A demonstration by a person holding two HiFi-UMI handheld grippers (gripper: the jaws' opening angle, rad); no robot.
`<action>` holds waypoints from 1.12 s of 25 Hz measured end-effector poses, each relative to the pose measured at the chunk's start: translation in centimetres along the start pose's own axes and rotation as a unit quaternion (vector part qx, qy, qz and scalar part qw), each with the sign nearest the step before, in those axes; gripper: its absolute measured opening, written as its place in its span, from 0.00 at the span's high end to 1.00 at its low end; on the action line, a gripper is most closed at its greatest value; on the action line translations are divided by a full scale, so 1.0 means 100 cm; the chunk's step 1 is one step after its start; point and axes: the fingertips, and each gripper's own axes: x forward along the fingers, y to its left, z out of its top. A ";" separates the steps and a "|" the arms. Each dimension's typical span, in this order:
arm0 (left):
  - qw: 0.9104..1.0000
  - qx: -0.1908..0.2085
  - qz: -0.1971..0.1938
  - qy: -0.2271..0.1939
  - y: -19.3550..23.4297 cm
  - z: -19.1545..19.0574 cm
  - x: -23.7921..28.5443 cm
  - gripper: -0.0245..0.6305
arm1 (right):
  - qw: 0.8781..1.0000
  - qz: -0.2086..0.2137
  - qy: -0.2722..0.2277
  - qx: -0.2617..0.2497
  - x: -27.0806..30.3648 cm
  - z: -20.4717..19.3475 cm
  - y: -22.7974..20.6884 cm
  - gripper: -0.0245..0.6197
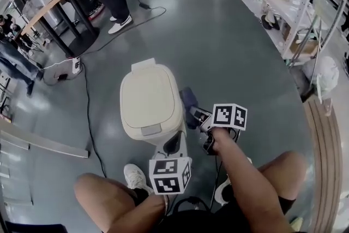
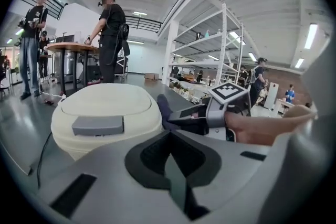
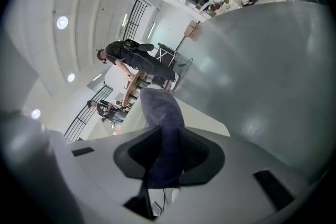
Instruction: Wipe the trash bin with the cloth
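Bin (image 1: 148, 96) stands on the floor, lid down. My left gripper (image 1: 173, 144) sits low at the bin's near right corner. Its jaws are pressed together with nothing between them. Next over, the dark cloth (image 1: 189, 100) is at the bin's right side and looks to be touching it. My right gripper (image 1: 197, 116) has it pinched tight, and a fold sticks out past the jaws.

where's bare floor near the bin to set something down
The widest bare floor lies right of and beyond the trash bin, up to the shelves. Left of it a cable crosses; the near side is crowded by the person's legs.
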 end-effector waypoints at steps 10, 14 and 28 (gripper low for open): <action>0.999 0.004 0.004 0.051 0.000 -0.038 0.025 0.96 | 0.999 0.027 0.023 0.028 0.026 -0.013 -0.005 0.82; 0.998 -0.001 0.002 0.067 0.001 -0.050 0.034 0.96 | 0.999 0.025 0.027 0.029 0.032 -0.014 -0.008 0.82; 0.994 -0.024 0.005 0.108 0.013 -0.095 0.057 0.96 | 0.998 -0.003 0.048 0.040 0.057 -0.032 -0.054 0.82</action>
